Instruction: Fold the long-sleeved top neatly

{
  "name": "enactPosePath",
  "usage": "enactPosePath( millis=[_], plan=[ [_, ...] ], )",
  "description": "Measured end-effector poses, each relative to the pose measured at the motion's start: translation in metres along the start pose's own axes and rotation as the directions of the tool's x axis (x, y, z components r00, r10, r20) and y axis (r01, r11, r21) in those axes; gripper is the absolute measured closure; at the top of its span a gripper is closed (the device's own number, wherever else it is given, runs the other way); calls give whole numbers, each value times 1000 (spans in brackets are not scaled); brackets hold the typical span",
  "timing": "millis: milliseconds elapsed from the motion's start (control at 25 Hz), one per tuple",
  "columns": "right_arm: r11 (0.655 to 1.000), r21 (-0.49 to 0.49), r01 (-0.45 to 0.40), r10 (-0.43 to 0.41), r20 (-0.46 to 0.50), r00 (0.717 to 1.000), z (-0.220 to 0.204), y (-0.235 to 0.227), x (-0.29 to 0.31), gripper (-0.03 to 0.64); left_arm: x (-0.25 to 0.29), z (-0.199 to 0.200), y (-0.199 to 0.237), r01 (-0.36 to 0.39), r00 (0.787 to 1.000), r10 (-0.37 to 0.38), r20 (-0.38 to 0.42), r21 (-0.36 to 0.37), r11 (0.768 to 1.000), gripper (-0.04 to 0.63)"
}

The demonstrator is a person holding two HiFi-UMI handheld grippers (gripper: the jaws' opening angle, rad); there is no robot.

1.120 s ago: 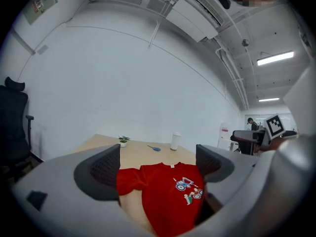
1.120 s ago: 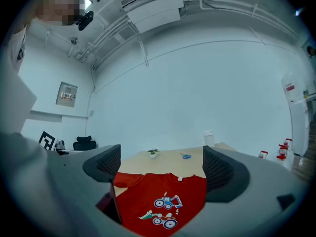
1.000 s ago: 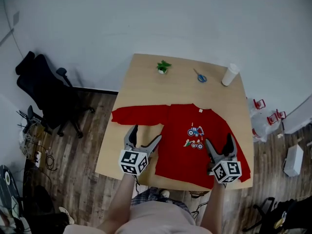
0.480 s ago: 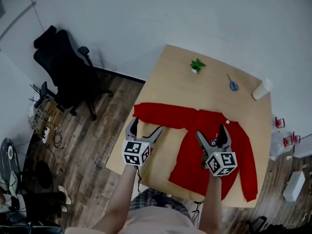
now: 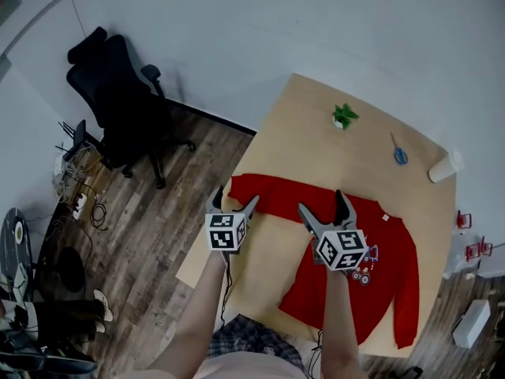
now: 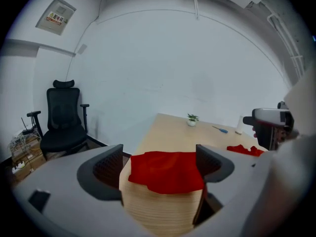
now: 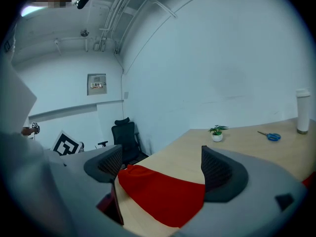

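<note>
Both arms come up from the bottom edge of the head view, bare forearms side by side. The left forearm (image 5: 201,306) angles up to the left gripper (image 5: 235,197), just left of centre frame, with the left marker cube (image 5: 226,233) facing the camera and the jaws spread wide. The right forearm (image 5: 335,322) rises straighter to the right gripper (image 5: 321,202) at centre, the right marker cube (image 5: 342,249) tilted a touch, jaws wide apart too. The two grippers sit near each other, almost level, both pointing toward the top of the frame.

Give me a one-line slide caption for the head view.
Jaws open, the left gripper and right gripper hang above the red top's sleeve on a wooden table.
</note>
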State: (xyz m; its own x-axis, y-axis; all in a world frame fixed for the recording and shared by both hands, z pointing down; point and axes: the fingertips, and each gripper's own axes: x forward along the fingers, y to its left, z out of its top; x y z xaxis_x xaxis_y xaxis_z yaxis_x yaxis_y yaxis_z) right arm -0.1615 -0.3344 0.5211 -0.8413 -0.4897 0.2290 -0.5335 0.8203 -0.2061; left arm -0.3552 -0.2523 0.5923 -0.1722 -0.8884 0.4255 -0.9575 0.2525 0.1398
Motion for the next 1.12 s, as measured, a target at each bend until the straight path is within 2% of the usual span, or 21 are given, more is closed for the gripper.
enactPosePath(
  millis=[280,480,640,840,920,960,1080,1120],
  plan=[
    [999,0,-41,40,-110,993,-36,6,40,131,36,-36,22,-85,988,83,-132,-10,996,138],
    [999,4,-51,51,-152,987,-53,8,46,133,47,-52,35,-136,968,131,-216,-11,991,229],
    [999,7,-43,43,-164,986,-58,4,43,138,53,-68,40,-150,948,147,-281,10,989,243],
    [1000,19,-19,22,-167,986,-62,-4,34,143,56,-74,29,-136,937,151,-315,69,988,353],
    [1000,20,-11,14,-167,986,-62,-5,31,144,56,-73,26,-133,935,152,-320,81,988,376],
    [1000,21,-7,11,-167,986,-63,-6,29,144,56,-73,25,-132,934,152,-324,83,988,391],
    [1000,26,8,-4,-163,987,-62,-11,23,147,52,-72,22,-125,932,143,-333,74,989,490],
    [999,28,15,-11,-160,987,-61,-13,20,147,51,-70,20,-120,935,136,-328,69,990,499]
  ],
)
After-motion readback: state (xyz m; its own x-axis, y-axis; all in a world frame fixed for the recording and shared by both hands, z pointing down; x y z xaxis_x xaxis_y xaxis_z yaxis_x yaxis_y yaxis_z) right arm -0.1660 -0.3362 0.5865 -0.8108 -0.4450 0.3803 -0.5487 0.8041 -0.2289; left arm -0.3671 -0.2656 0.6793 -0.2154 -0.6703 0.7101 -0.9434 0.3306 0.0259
